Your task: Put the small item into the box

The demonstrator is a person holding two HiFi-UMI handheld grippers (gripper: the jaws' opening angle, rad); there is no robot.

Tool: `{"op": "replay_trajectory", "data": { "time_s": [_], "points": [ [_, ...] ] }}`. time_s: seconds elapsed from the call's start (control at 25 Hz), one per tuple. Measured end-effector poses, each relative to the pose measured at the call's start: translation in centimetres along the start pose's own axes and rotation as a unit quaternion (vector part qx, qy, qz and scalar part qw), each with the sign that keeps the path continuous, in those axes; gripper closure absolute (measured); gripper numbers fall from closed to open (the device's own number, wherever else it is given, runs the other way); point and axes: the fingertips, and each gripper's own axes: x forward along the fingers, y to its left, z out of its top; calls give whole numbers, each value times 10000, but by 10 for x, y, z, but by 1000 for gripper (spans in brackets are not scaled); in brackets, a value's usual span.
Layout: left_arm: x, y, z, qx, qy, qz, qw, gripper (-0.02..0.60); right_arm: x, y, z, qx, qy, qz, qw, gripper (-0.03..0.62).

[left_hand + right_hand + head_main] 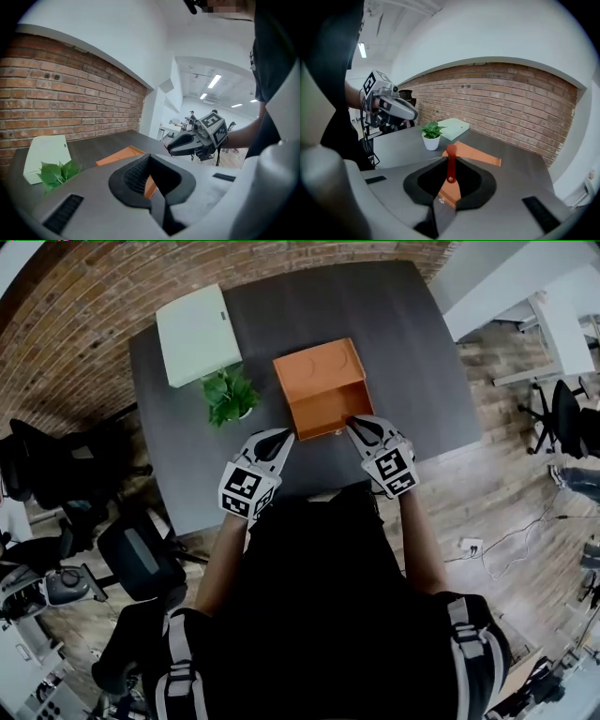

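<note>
A person in a black top is equipped with a grey-and-white left hand-held gripper [284, 436] and a matching right hand-held gripper [356, 424], each with dark pads [133, 177] and a cube [246, 491] of black-and-white square markers.

No word, brand or number is legible; the left gripper [283, 438] and right gripper [355, 425] bear only square black-and-white marker patterns.

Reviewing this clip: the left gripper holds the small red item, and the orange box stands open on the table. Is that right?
Not quite. The small red item is pinched in the right gripper, as the right gripper view shows; the left gripper is closed on nothing. The orange box does stand open on the table.
</note>
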Motion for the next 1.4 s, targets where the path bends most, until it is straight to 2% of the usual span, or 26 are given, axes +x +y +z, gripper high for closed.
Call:
{"op": "replay_trajectory", "data": {
  "time_s": [0.2,0.4,0.72,0.92,1.4],
  "points": [
    [5,20,10,-281,-89,717,9970,558,22,-12,0,-411,107,736,9964,530],
    [14,17,11,-581,-91,1146,9917,558,38,-34,-2,-723,160,1228,9897,530],
    [22,13,10,-709,-50,1431,9872,558,60,-35,-15,-884,275,1682,9814,530],
    [19,7,5,-791,-7,1605,9839,558,74,-25,-36,-1224,503,1985,9711,529],
    [5,-10,-10,-869,92,1736,9809,558,117,-15,-83,-1128,1005,2155,9647,530]
  ]
}}
